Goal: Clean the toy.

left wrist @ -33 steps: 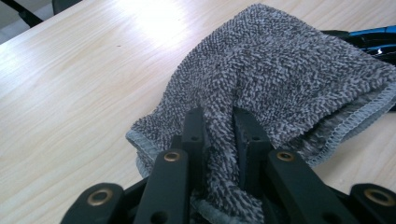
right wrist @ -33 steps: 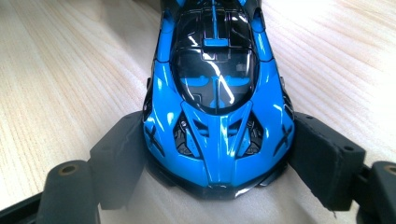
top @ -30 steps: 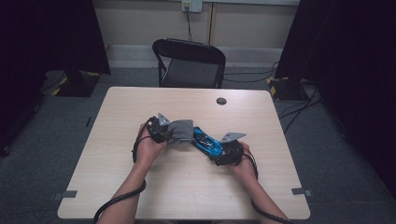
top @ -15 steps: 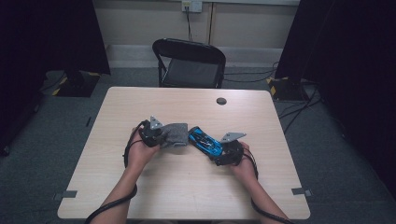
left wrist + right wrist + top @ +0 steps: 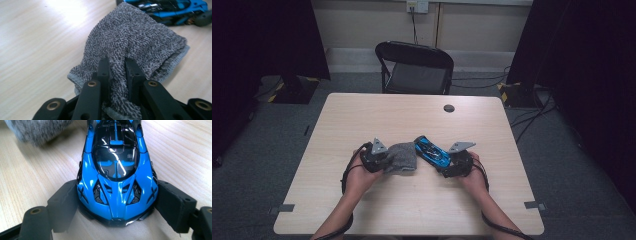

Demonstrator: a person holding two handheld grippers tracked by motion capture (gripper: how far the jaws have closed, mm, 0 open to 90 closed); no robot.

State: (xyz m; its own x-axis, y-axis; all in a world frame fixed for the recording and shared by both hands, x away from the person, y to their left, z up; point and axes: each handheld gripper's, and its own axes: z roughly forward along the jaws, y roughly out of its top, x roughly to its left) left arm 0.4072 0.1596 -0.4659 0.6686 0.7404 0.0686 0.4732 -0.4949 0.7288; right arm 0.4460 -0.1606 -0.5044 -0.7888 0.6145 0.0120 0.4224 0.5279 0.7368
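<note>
Partly hidden: toy car (image 5: 117, 172) rear behind grey cloth (image 5: 132, 42).

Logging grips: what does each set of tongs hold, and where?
Left tongs pinch the grey cloth at a bunched fold; right tongs clamp the blue toy car across one end.

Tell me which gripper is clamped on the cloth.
The left gripper: its jaws pinch the grey cloth between them. The right gripper stands wide, its pads against the sides of the blue toy car.
</note>
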